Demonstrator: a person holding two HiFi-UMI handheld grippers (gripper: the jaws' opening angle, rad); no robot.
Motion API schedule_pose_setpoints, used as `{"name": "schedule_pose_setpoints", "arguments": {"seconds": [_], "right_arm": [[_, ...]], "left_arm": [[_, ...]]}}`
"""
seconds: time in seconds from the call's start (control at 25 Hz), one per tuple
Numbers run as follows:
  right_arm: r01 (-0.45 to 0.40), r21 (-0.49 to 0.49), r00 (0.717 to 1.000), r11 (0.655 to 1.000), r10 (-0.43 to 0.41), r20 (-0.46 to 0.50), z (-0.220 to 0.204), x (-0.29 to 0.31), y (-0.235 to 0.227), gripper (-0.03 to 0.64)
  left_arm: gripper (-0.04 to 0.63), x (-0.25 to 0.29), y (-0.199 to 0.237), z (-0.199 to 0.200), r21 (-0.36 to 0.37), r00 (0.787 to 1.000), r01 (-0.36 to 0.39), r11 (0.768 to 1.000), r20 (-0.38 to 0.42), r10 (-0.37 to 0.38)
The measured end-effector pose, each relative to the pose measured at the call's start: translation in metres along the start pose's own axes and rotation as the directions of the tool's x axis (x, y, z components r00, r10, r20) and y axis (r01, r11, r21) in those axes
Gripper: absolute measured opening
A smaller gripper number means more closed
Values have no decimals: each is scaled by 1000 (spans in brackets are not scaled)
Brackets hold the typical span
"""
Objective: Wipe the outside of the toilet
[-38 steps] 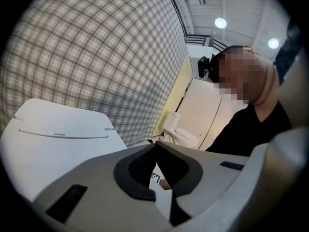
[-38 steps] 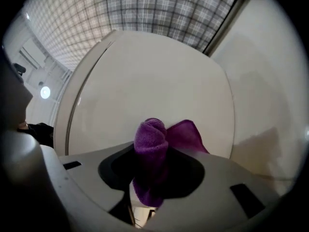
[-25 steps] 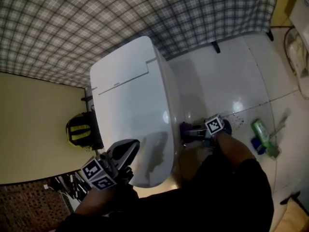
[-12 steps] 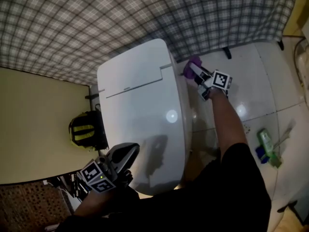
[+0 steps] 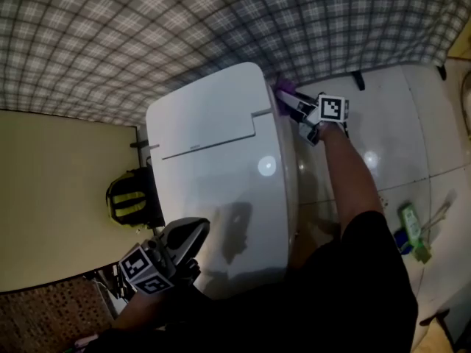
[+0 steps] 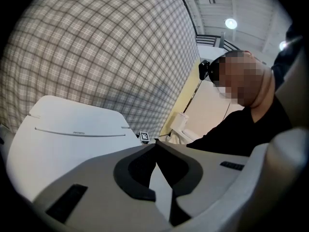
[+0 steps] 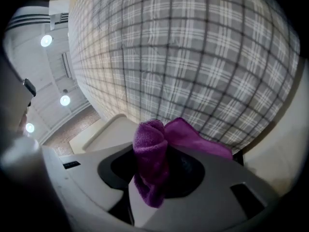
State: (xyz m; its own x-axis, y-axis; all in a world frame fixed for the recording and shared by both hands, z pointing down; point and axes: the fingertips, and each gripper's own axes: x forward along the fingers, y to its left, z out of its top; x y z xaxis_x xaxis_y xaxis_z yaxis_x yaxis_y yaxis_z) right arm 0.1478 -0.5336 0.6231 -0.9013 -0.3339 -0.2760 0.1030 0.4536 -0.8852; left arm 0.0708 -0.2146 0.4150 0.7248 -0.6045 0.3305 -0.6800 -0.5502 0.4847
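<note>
**A:** Which step is going on?

**B:** Wiping, I think. The right gripper point(image 5: 288, 98) is clamping the cloth point(image 7: 150, 163) and seems to be pressing it on the toilet point(image 5: 213, 168), at the rear right corner near the curtain point(image 5: 221, 28).

**A:** And the left gripper point(image 5: 193, 230)?

**B:** It is hovering over the lid's front, jaws together, empty. Next, the cloth is probably needing a steady slide along the side.

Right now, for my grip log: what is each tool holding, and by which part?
The right tool pinches the purple cloth by a bunched fold, ends hanging loose. The left tool holds nothing; its jaws are together.
</note>
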Motion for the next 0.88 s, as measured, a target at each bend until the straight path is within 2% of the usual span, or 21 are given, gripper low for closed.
{"name": "schedule_pose_setpoints", "arguments": {"seconds": [0.08,0.2,0.4,0.52,0.64,0.72,0.88], "right_arm": [[-39,16,997,999,40,-67,-20,-7,16,144],[-49,20,985,999,51,-162,-62,-30,44,144],[-10,100,981,995,29,-190,-155,-88,93,144],[36,135,972,990,-3,-236,-216,-122,121,144],[96,106,944,990,-56,-325,-268,-154,145,144],[124,54,924,991,-95,-369,-297,-170,160,144],[189,-18,887,982,-178,-427,-348,-194,187,144]], "left_arm": [[-2,2,-4,1,-10,1000,12,1000,9,-11],[-2,-3,-21,-1,-7,999,36,999,27,-35],[-2,-36,-71,-7,44,995,65,997,69,-68],[-2,-65,-105,-13,57,989,71,996,124,-77],[-2,-93,-143,-32,81,982,83,993,163,-95],[-2,-113,-164,-53,89,982,82,993,165,-95],[-2,-156,-189,-99,86,985,42,995,166,-56]]}}
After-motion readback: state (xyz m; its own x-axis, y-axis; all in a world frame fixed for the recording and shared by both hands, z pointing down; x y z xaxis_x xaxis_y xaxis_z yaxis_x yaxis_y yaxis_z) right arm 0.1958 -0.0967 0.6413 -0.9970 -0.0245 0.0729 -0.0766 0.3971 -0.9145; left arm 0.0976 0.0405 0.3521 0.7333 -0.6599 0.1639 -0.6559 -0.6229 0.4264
